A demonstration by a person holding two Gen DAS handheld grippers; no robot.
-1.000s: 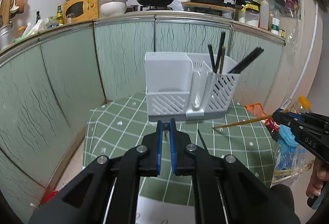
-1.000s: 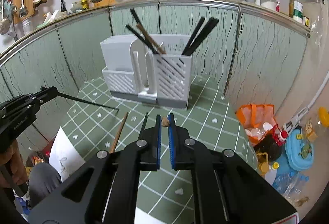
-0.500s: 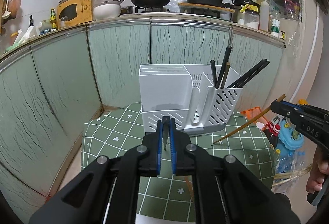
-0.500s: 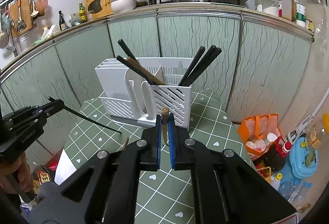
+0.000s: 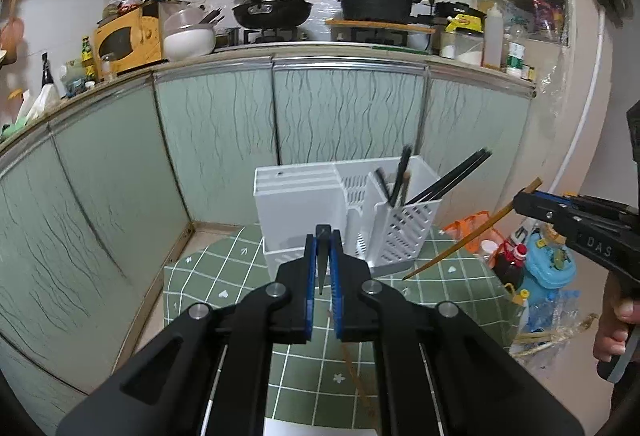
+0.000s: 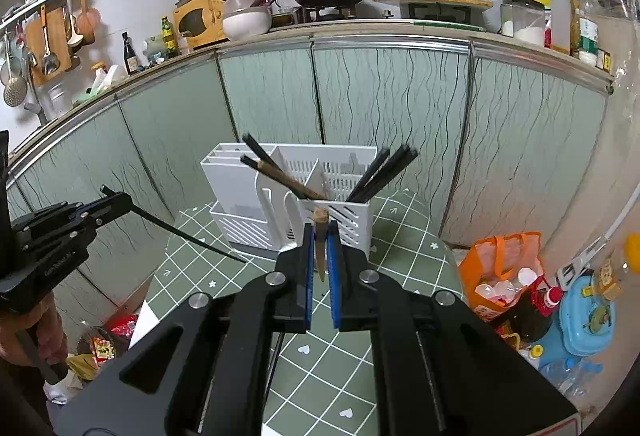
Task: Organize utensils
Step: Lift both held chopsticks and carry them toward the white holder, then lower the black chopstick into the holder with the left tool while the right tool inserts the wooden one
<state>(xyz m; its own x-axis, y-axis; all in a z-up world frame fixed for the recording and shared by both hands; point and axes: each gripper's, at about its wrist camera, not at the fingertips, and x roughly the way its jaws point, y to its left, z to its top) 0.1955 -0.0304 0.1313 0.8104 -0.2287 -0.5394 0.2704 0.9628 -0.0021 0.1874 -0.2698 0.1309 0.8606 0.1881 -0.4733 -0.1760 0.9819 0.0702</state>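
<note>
Right wrist view: a brown wooden chopstick [image 6: 319, 236] is pinched upright between the blue pads of the right gripper [image 6: 319, 232], its butt end poking up above the jaws and its tip hanging below them, clear of the table. The left gripper [image 5: 323, 242] is likewise clamped on a thin black chopstick [image 5: 321, 264], which in the right view slants from those jaws down toward the green checked tablecloth [image 6: 404, 220]. Both sticks are held in the air just in front of the white utensil holder [image 6: 280, 196], which stands on the tablecloth near the cabinet doors.

As for progress, my reading is that the job is well along. The holder's slotted front cup [image 6: 340, 220] already has chopsticks leaning out of it in two bunches: about three on its left side, one of them brown, and roughly three or four black ones fanned to the right; the fan is too tight to count surely. Two sticks are in hand and not yet dropped in. In the left view one more brown stick [image 5: 356, 380] lies on the cloth behind the jaws. So three seem left to place: two held, one lying
</note>
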